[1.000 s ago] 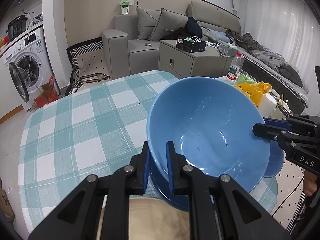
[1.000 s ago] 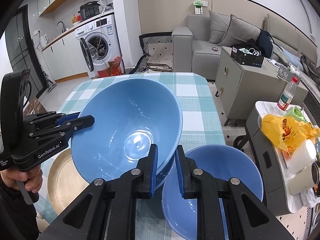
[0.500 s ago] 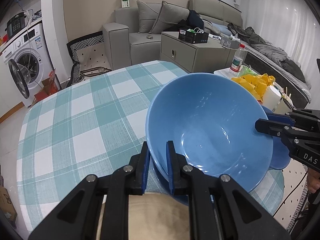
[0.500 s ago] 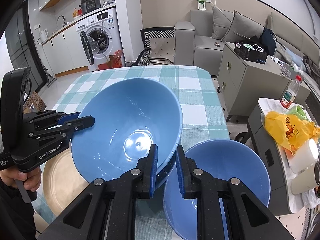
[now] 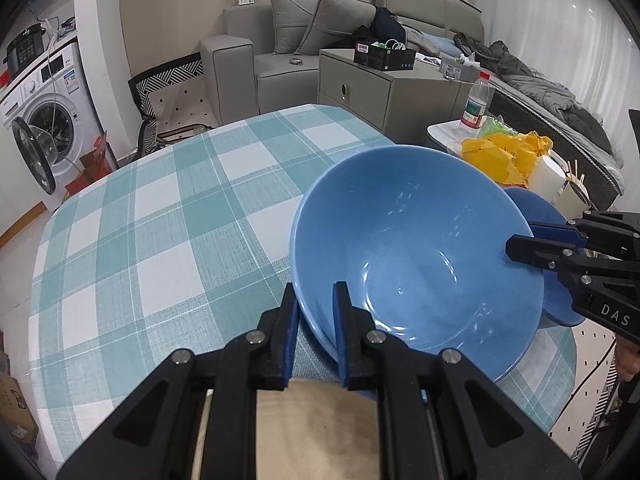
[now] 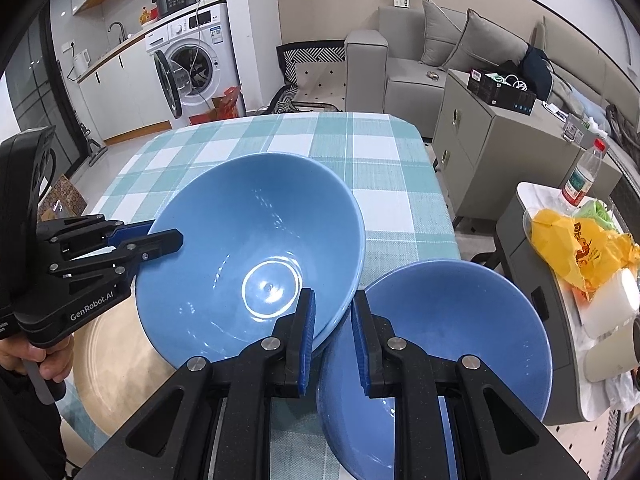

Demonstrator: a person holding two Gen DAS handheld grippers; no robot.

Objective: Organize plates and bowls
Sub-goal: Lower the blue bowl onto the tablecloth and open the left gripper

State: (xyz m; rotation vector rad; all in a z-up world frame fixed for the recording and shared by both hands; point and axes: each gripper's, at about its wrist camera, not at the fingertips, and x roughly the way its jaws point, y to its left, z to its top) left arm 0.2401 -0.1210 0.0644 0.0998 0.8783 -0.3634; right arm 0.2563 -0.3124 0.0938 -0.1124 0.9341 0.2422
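Note:
A large blue bowl hangs tilted just above the checked table, held from both sides. My left gripper is shut on its near rim in the left wrist view; in the right wrist view that gripper clamps the bowl's left edge. My right gripper is shut on the opposite rim and shows at the right of the left wrist view. A second blue bowl rests on the table to the right. A beige plate lies under the held bowl's left side.
The table has a teal and white checked cloth. A side table to the right carries a yellow bag, a water bottle and cups. A grey cabinet, sofa and washing machine stand beyond the table.
Both grippers have sunk together with the blue bowl, bringing it closer to the table. Their grip on the rim is unchanged.

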